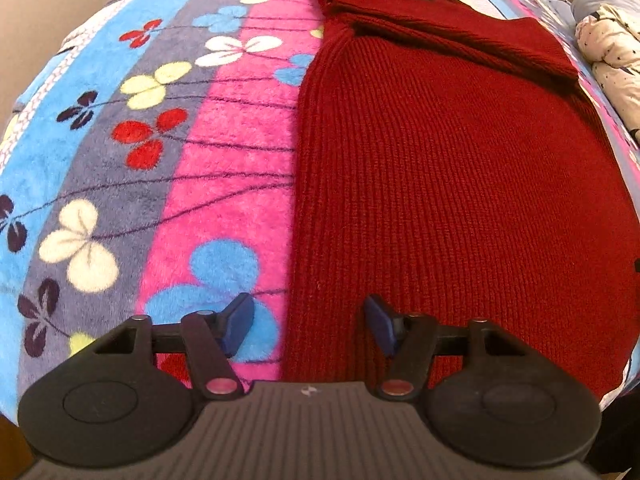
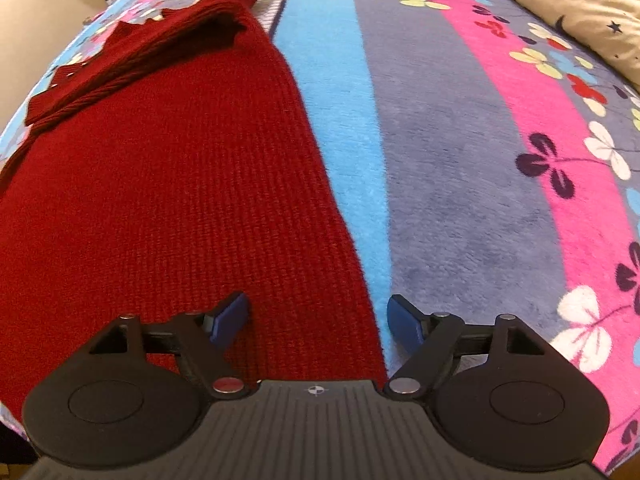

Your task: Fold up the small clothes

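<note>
Left gripper [image 1: 308, 326]: jaws apart, nothing between the pads; it straddles the left side edge of the red sweater [image 1: 440, 200] near the hem, one blue pad over the blanket [image 1: 200, 180], the other over the knit.
Right gripper [image 2: 318, 322]: jaws apart, nothing held; it straddles the sweater's right side edge in the same way, the left pad over the knit, the right pad over the blanket's blue stripe.
Sweater: lies flat on the floral fleece blanket, hem toward both grippers; sleeves look already folded across the chest at the far end.
Step, judged: take both hem corners for the lengthwise fold.
Technique: bring each edge well between the pads, close on all layers at once, lift both sides evenly, carry the hem toward the collar.
Risk: ribbed knit stretches; an uneven lift would skew the fold.
Far right: a star-print quilt [image 2: 580, 4], clear of the work.
</note>
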